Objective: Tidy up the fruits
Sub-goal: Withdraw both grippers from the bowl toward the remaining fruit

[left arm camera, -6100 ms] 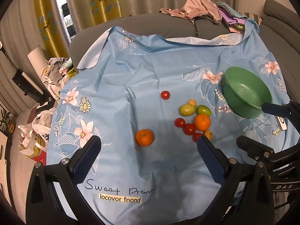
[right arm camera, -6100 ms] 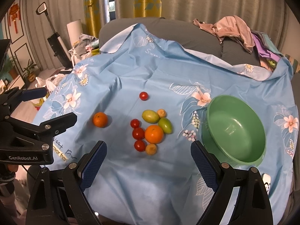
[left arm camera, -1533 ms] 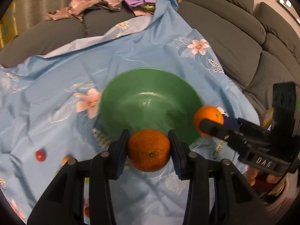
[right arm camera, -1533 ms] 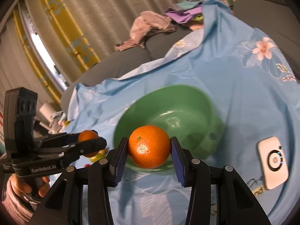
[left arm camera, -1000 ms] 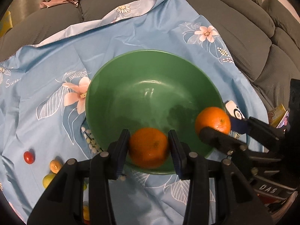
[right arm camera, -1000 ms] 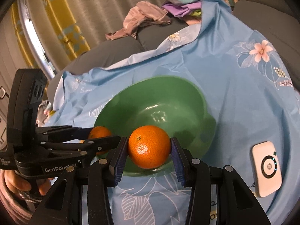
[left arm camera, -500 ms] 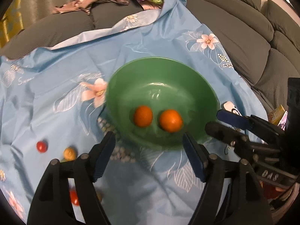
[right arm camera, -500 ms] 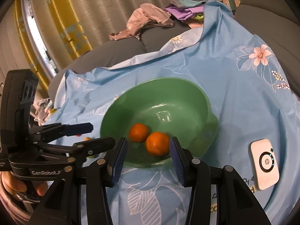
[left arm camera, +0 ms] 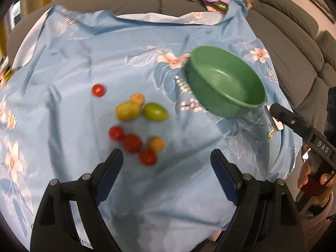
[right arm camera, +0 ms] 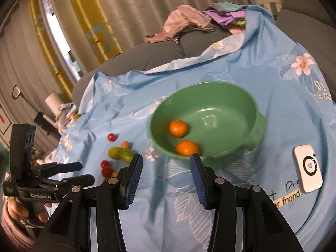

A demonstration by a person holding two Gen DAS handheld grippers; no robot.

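I see two round oranges [right arm camera: 178,128] lying side by side inside the green plastic bowl [right arm camera: 237,96], which sits toward the right edge of the light blue flowered cloth [left arm camera: 84,63]. Mid-cloth, left of the bowl, a loose cluster lies: two yellow-green oval fruits [left arm camera: 128,110], small red tomatoes [left arm camera: 132,143] and small orange-yellow fruits [left arm camera: 156,144]. One red tomato [left arm camera: 98,90] sits apart, farther back. My left gripper [left arm camera: 166,169] hangs above the cluster, jaws opening wide, nothing between them. My right gripper [right arm camera: 166,172] hovers at the bowl's near rim, jaws part-spread and empty. A white rounded device [right arm camera: 307,169] rests near the right edge
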